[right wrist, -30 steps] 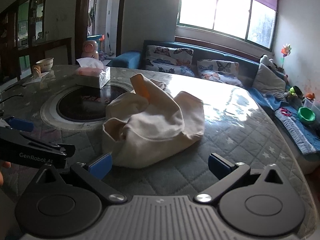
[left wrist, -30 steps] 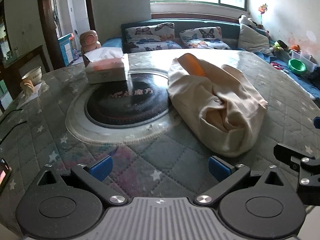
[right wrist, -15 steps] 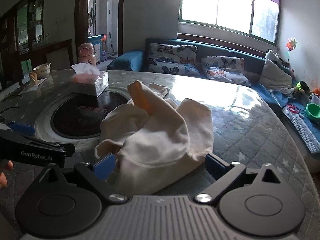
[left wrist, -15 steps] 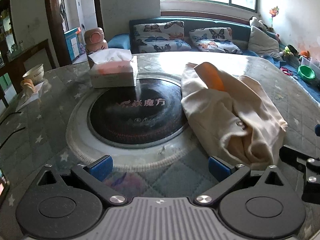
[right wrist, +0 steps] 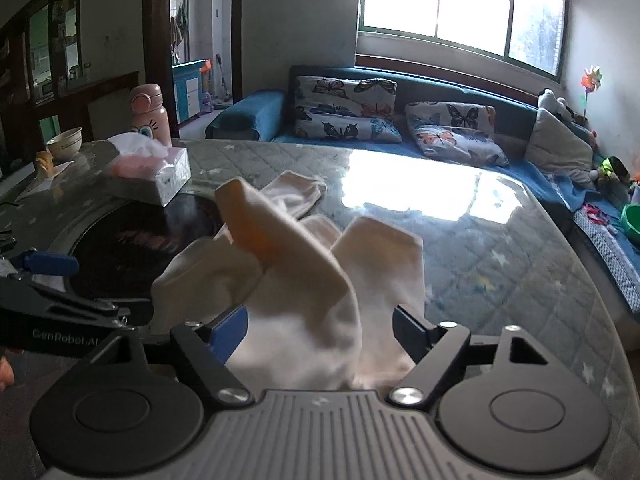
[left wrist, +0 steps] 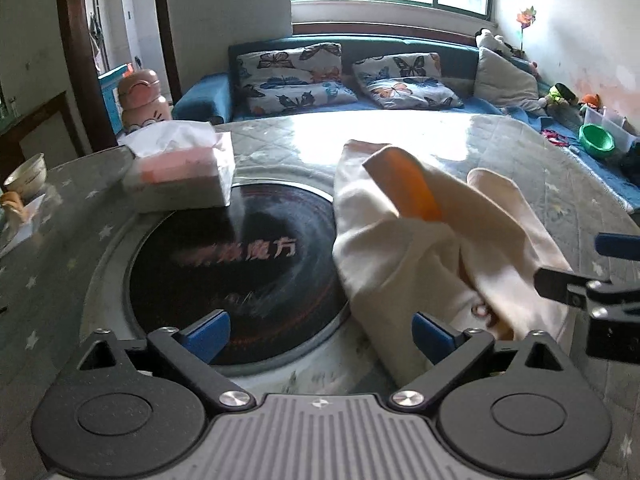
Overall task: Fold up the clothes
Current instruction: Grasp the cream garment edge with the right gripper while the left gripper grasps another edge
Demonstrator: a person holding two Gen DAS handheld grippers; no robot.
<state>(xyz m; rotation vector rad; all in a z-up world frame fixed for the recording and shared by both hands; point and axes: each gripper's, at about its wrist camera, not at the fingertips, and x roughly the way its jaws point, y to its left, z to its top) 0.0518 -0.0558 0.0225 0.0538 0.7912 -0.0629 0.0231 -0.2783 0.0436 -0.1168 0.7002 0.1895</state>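
A cream garment [left wrist: 420, 248] with an orange lining lies crumpled on the quilted table, right of the dark round glass inset. It also shows in the right wrist view [right wrist: 304, 292]. My left gripper [left wrist: 320, 330] is open, low over the inset's near rim, its right finger beside the garment's near left edge. My right gripper [right wrist: 320, 330] is open with the garment's near bulk bunched between its fingers. The right gripper's fingers show at the right edge of the left wrist view [left wrist: 576, 284].
A tissue box [left wrist: 180, 172] stands on the far left of the inset [left wrist: 224, 264]. A pink bottle [left wrist: 140, 100] and a bowl [left wrist: 26, 170] stand beyond it. A blue sofa with butterfly cushions [left wrist: 296, 76] runs behind the table. A green bowl [left wrist: 598, 142] sits far right.
Both grippers have moved forward to the garment. The right gripper's fingers now straddle its near bulk and have narrowed a little. The left has closed in on its near left edge.
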